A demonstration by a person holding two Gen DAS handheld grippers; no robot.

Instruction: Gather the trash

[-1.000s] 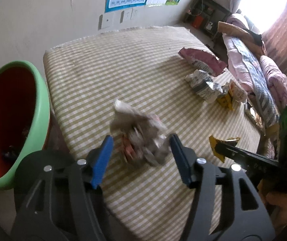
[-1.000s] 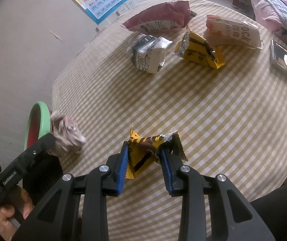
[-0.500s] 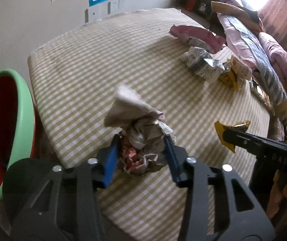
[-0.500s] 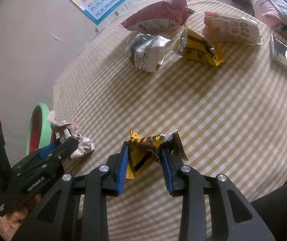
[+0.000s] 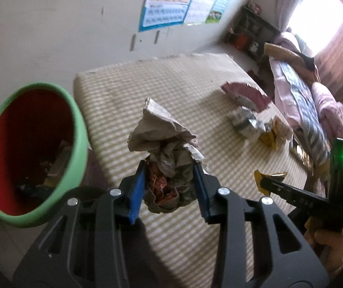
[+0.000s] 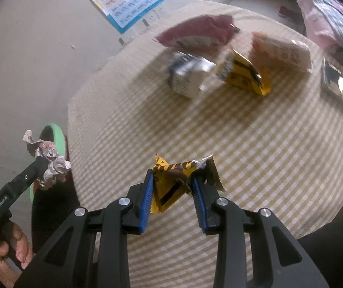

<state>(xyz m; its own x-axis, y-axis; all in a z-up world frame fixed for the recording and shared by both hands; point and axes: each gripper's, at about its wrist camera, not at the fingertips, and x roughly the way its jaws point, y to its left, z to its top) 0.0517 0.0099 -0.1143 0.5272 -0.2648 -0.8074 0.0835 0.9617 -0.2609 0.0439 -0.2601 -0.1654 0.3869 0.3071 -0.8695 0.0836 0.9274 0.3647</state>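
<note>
1. Two pieces are picked up, one per gripper; neither is in the bin (image 5: 79, 129) yet, so by the look of it the task is partway done.
2. One bin, green outside and red inside, stands on the floor at the far left, just beside the table (image 5: 176, 81). Some scraps already lie at its bottom, too blurred to count.
3. One paper wad (image 5: 166, 158) sits clamped between the pads of the left gripper (image 5: 169, 187), lifted clear of the cloth near the table's left edge, close to the bin but not over its mouth.
4. One yellow wrapper (image 6: 173, 182) is clenched in the right gripper (image 6: 172, 192), held over the near edge of the table, right of the wad.
5. Four pieces are left on the table's far right, counted left to right in the right wrist view: one maroon bag (image 6: 197, 33), one white pack (image 6: 190, 74), one yellow packet (image 6: 245, 74) and one pale bag (image 6: 281, 50), all close together.
6. One dark flat object (image 6: 341, 88) lies at the right edge; whether it is trash cannot be told.
7. Left to do, judging from this: drop both held pieces into the bin, then fetch the four.
</note>
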